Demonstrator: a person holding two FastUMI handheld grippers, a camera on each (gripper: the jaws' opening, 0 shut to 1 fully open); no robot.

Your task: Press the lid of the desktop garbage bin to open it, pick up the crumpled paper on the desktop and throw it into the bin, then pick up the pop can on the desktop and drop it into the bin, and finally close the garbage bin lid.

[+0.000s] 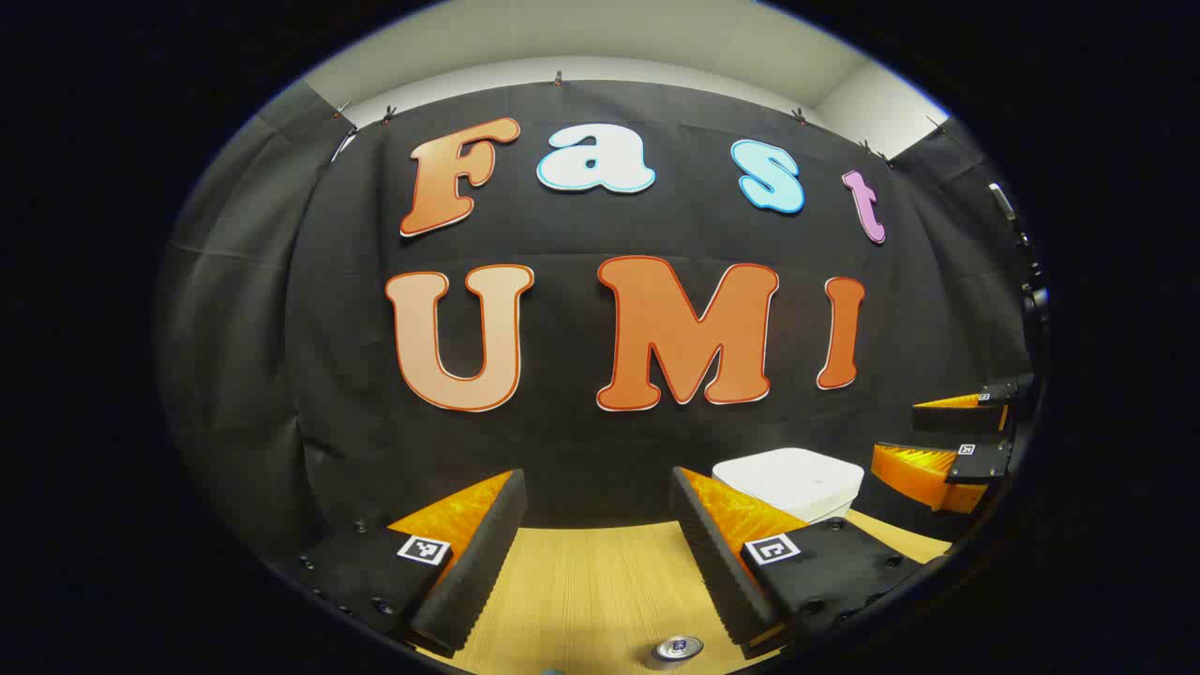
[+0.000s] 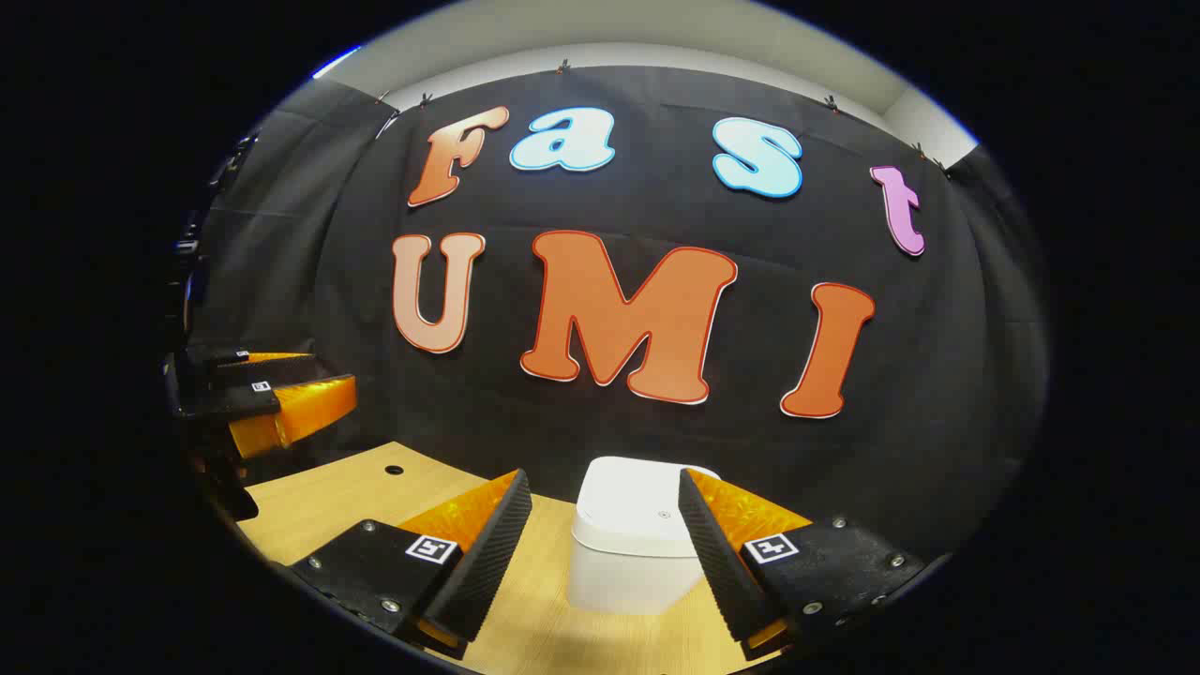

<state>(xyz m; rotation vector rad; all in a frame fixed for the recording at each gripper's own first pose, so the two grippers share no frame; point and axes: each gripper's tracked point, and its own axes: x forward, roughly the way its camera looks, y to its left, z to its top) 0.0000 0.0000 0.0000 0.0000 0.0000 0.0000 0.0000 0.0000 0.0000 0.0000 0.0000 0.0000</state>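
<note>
Two grippers hang over a wooden table (image 2: 337, 502) with the job unstarted: the white bin (image 2: 630, 544), lid down, stands against the booth's black wall. The right gripper (image 2: 605, 553) faces the bin squarely, fingers spread wide and empty either side of it, likely lined up to press the lid. The left gripper (image 1: 598, 553), to the left of the bin, is equally wide open and holds nothing. A round metal top (image 1: 678, 647) at the lower edge of the left gripper view, nearer than the bin, may be the pop can, though too little shows to be sure. The crumpled paper cannot be placed.
</note>
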